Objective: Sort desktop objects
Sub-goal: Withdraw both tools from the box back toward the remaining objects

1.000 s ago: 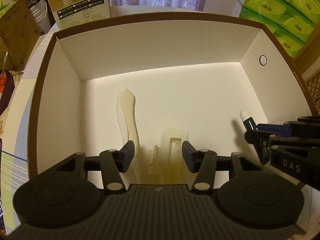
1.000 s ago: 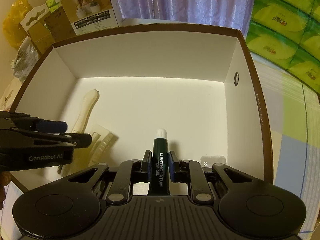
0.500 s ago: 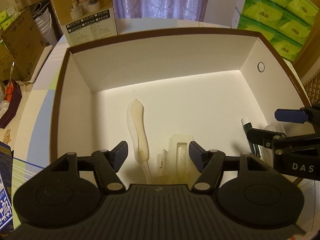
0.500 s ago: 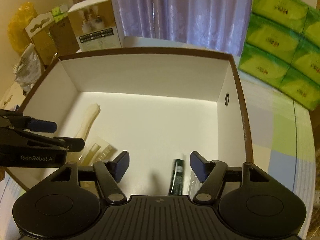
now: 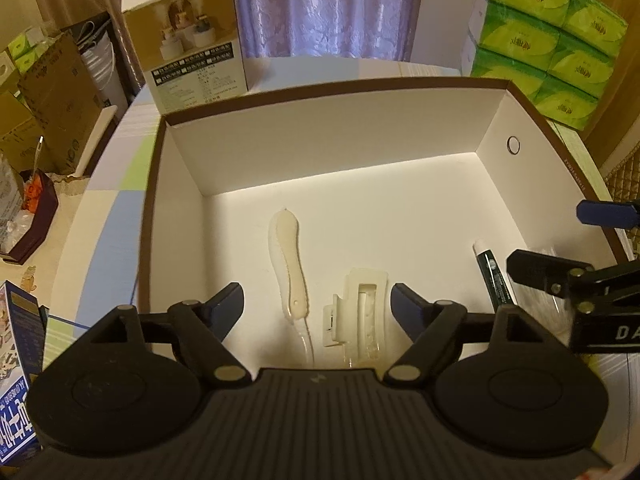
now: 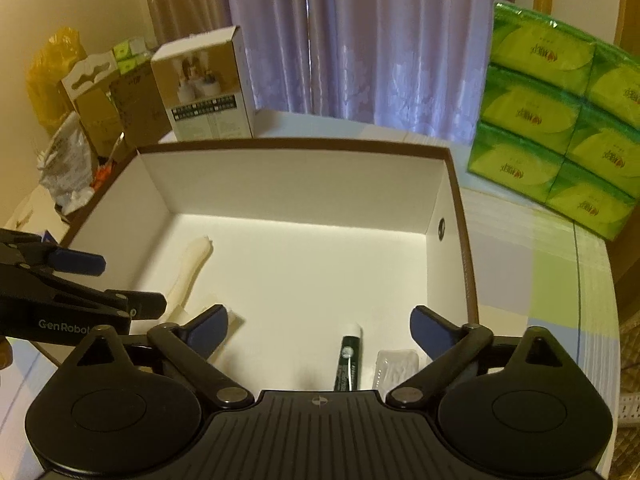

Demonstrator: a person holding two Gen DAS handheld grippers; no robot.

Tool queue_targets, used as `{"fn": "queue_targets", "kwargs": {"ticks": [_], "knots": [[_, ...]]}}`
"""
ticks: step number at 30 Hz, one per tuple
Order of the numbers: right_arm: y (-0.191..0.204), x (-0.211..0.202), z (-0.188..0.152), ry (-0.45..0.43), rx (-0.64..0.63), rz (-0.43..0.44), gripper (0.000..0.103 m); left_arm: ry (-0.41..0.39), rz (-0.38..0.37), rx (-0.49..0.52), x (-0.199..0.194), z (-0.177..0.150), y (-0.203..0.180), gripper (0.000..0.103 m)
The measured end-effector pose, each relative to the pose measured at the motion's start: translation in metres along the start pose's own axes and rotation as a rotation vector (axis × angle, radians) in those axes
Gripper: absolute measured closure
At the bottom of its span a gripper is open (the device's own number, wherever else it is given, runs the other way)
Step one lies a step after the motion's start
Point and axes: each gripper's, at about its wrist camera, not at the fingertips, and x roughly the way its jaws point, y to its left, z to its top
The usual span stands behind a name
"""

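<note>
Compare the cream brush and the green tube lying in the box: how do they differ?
The cream brush is pale, long and curved; the green tube is dark, short and straight, with a white cap. The brush lies left of centre, beside the hair claw clip; the tube lies near the right wall, by a clear packet. Both lie flat on the box floor, ungripped.

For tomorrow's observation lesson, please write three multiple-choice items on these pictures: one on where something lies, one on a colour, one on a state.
1. Where does the green tube lie?
A. in the box
B. on the tissue packs
C. between the right tool's fingers

2. What colour are the tissue packs?
A. red
B. green
C. blue

3. How is the right tool?
A. shut on the tube
B. shut on nothing
C. open

Answers:
1 A, it rests on the floor of the box, beside a clear packet.
2 B, the wrappers are bright green.
3 C, its fingers are spread wide with nothing between them.
</note>
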Motion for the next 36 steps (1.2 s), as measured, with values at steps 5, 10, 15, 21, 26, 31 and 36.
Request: {"fn": "queue_targets", "kwargs": {"ticks": [5, 10, 15, 21, 26, 31, 36], "knots": [[-0.001, -0.021, 0.001, -0.046, 0.029, -0.007, 0.002, -0.033, 0.003, -0.013, -0.019, -0.002, 0.003, 0.019], [-0.006, -0.049, -0.004, -0.087, 0.048, -0.017, 0.002, -0.081, 0.005, -0.013, -0.046, -0.012, 0.005, 0.014], [-0.008, -0.077, -0.018, -0.118, 0.058, -0.022, 0.002, -0.115, 0.002, -0.032, -0.071, -0.027, 0.011, 0.013], [-0.005, -0.103, -0.038, -0.127, 0.076, -0.004, 0.002, -0.151, 0.013, -0.035, -0.101, -0.049, 0.013, 0.011], [0.001, -0.121, -0.056, -0.128, 0.071, 0.001, 0.002, -0.164, 0.015, -0.031, -0.121, -0.071, 0.006, 0.01], [0.007, -0.138, -0.075, -0.123, 0.063, 0.024, 0.002, -0.157, 0.008, -0.025, -0.137, -0.096, -0.002, 0.01], [0.011, -0.15, -0.098, -0.106, 0.057, 0.041, 0.002, -0.143, 0.02, -0.028, -0.148, -0.119, -0.004, 0.01]]}}
